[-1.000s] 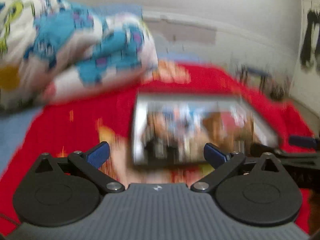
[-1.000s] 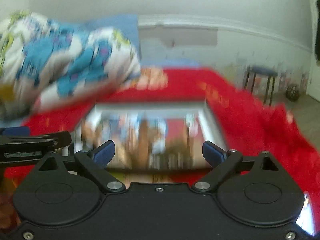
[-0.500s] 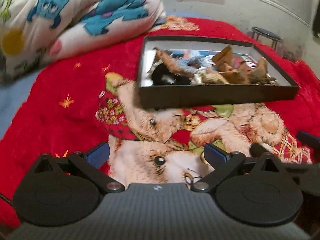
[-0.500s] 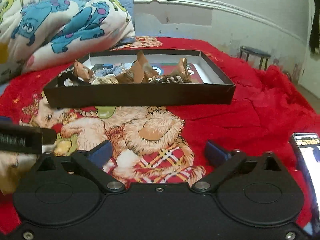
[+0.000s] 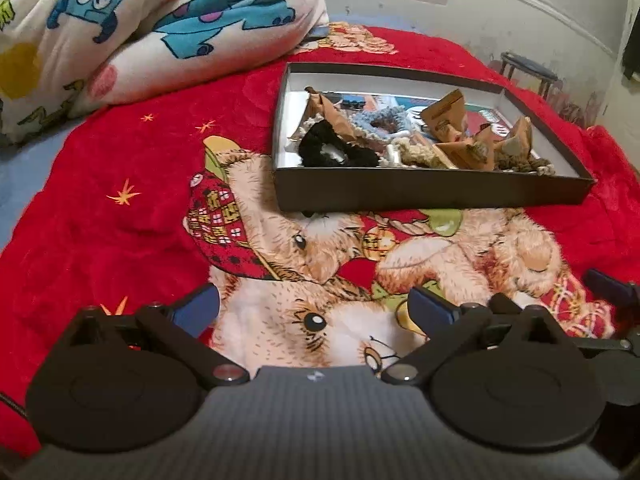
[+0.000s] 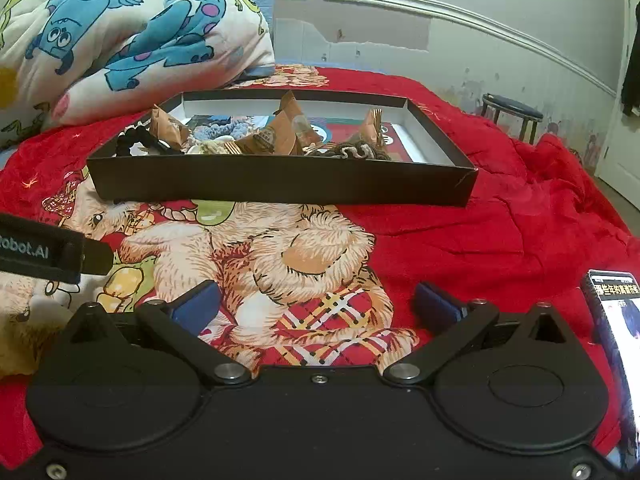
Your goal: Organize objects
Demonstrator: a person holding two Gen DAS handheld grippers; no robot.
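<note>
A shallow black box (image 5: 432, 194) (image 6: 280, 182) lies on the red bear-print blanket (image 5: 120, 240) (image 6: 480, 232). In it lie a black scrunchie (image 5: 336, 150) (image 6: 136, 140), a light blue scrunchie (image 5: 374, 122) (image 6: 224, 126), a beige one (image 5: 416, 156), a brown one (image 6: 352, 150), and several brown wrapped snack packets (image 5: 446, 114) (image 6: 276, 132). My left gripper (image 5: 314, 308) is open and empty, well short of the box. My right gripper (image 6: 316, 300) is open and empty, also short of the box. The left gripper's side shows in the right wrist view (image 6: 52, 252).
A rolled cartoon-print duvet (image 5: 140, 28) (image 6: 120, 40) lies at the back left. A lit phone (image 6: 616, 320) lies on the blanket at the right. A small stool (image 6: 512, 112) stands by the wall beyond the bed.
Both grippers have pulled back and away from the box, which now sits farther off. The blur has gone. Both stay open and empty.
</note>
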